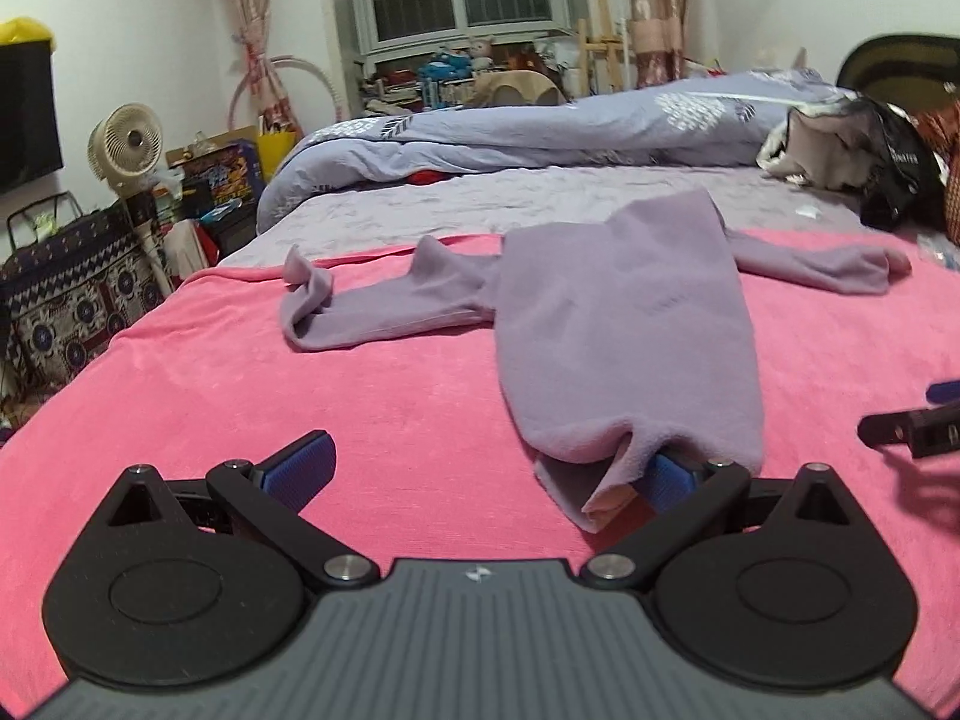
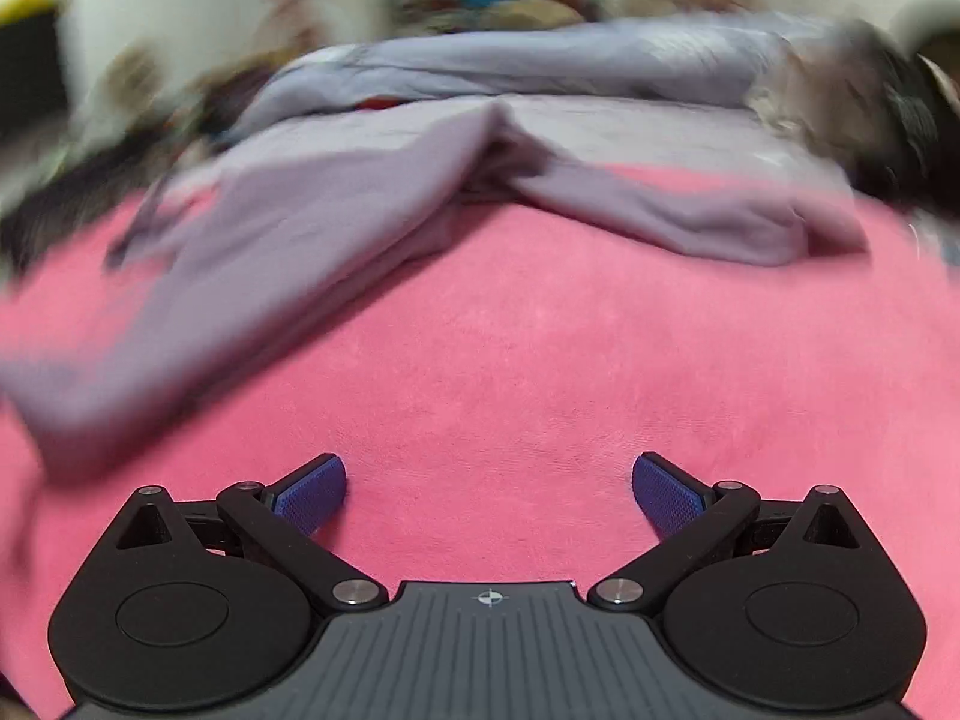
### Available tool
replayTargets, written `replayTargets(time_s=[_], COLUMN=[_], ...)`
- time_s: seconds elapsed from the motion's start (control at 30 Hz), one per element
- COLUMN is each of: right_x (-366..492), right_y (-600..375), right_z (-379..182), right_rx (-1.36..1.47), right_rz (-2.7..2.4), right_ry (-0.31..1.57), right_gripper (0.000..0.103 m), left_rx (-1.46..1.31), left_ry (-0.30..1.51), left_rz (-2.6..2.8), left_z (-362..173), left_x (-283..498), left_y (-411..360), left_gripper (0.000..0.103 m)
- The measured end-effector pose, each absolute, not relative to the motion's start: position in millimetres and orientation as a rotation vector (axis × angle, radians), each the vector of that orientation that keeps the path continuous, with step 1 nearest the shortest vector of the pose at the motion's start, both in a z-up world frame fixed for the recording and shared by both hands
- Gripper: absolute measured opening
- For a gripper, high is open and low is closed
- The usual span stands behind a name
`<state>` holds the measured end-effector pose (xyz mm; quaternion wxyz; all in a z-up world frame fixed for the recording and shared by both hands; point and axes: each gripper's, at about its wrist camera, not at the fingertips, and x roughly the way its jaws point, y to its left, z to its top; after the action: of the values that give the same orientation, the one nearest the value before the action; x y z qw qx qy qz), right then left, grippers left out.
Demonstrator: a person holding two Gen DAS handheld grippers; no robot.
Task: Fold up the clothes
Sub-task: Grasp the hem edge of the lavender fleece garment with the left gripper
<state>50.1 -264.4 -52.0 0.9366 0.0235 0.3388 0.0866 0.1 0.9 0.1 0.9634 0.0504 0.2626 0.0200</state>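
Left gripper (image 1: pixel 489 471) stands wide open, and the hem of the lilac top (image 1: pixel 624 324) drapes over its right finger only, so nothing is pinched. Right gripper (image 2: pixel 489 495) is open too, over bare pink blanket (image 2: pixel 510 360). If the left one lifts now, the hem probably slides off and bunches.

Both wrist views look low across the pink blanket (image 1: pixel 360 396)

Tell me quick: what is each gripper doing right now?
Left gripper: open, nothing clamped; the purple garment hem drapes over one of its fingers.
Right gripper: open, empty, above the pink blanket.
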Motion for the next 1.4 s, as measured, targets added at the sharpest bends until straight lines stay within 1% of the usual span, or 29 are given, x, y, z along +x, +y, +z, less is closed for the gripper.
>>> replayTargets(time_s=[0.03,0.2,0.33,0.37,0.57,0.77,0.9,0.97,1.0,1.27,1.4], right_x=[50.7,26.9,15.7,14.5,11.6,19.2,29.3,30.6,30.3,23.5,30.1], right_y=[-261.5,-217.6,-183.9,-175.8,-131.3,-144.6,-163.6,-168.2,-169.1,-175.7,-179.6], right_z=[-50.1,-41.9,-38.3,-38.0,-44.4,-36.9,-36.3,-36.6,-37.3,-27.8,-21.0], right_rx=[0.104,0.098,0.018,-0.012,-0.177,-0.217,-0.183,-0.17,-0.166,-0.196,-0.191], right_rz=[0.167,0.34,0.38,0.384,0.381,0.233,0.213,0.224,0.233,0.265,0.262], right_ry=[0.715,0.647,0.578,0.569,0.531,0.46,0.458,0.455,0.452,0.419,0.402], right_gripper=[0.103,0.103,0.103,0.103,0.103,0.103,0.103,0.103,0.103,0.103,0.103], left_rx=[0.08,-0.051,-0.067,-0.039,-0.072,0.018,0.125,0.174,0.184,0.407,0.499], left_ry=[0.531,0.522,0.531,0.536,0.517,0.509,0.471,0.423,0.432,0.393,0.369], left_rz=[0.04,-0.001,0.005,0.019,0.025,-0.061,-0.173,-0.22,-0.24,-0.33,-0.228], left_z=[0.6,3.4,2.3,0.9,4.6,5.8,1.2,0.7,1.9,-6.4,-14.7], left_x=[0.7,-5.2,1.7,4.4,7.5,-3.0,-22.9,-30.2,-31.2,-29.8,-14.6], left_y=[5.2,21.8,24.5,23.6,26.6,27.8,19.6,11.0,8.2,-27.1,-44.9], left_gripper=[0.103,0.103,0.103,0.103,0.103,0.103,0.103,0.103,0.103,0.103,0.103])
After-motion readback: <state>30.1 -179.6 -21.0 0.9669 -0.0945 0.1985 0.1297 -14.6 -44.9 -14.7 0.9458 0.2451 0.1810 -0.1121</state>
